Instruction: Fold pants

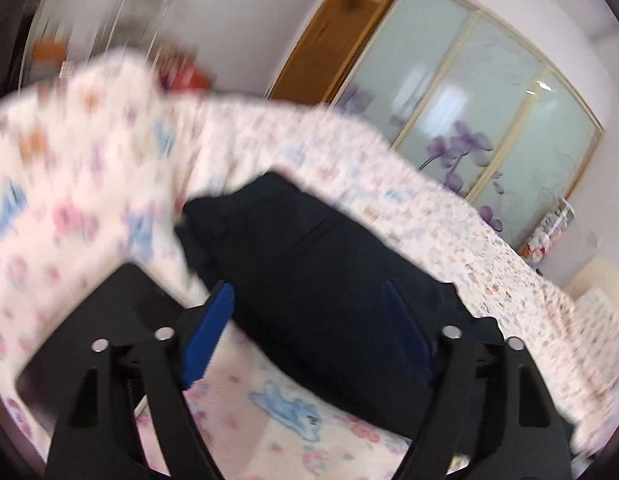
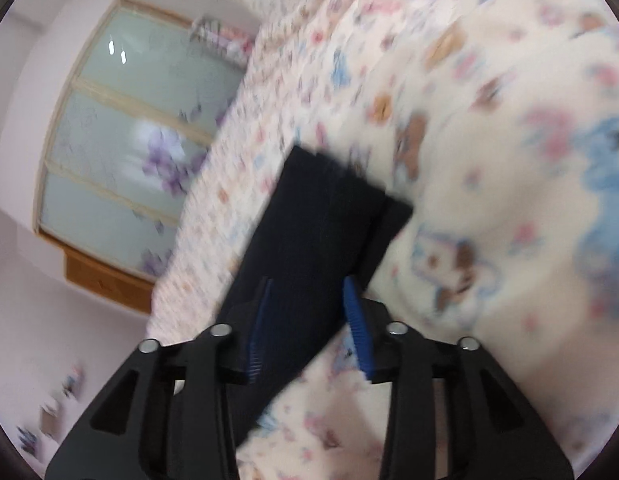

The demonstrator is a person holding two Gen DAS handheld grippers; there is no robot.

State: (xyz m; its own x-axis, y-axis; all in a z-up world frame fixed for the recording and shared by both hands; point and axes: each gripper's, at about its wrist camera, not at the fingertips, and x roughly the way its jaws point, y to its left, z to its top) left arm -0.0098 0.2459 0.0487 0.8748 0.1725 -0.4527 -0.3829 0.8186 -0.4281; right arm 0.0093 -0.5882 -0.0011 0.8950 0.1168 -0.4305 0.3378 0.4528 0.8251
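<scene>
1. Open bedspread (image 1: 449,216) lies beyond and to the right of the pants (image 1: 309,264); a gripper could pass there.
2. A raised fold of quilt (image 1: 81,168) rises close on the left, blocking that side.
3. In the right wrist view, puffy quilt (image 2: 509,160) crowds the pants' (image 2: 325,216) right edge; flat bedspread (image 2: 237,168) lies left.

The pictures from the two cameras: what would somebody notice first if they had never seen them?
Most likely the dark pants, a big black shape lying on the cartoon-printed bedsheet in the middle of both views. Next come the blue-padded fingers of the left hand-held gripper and the right hand-held gripper, each spread open around the fabric. Behind the bed stands a frosted wardrobe painted with purple flowers.
</scene>
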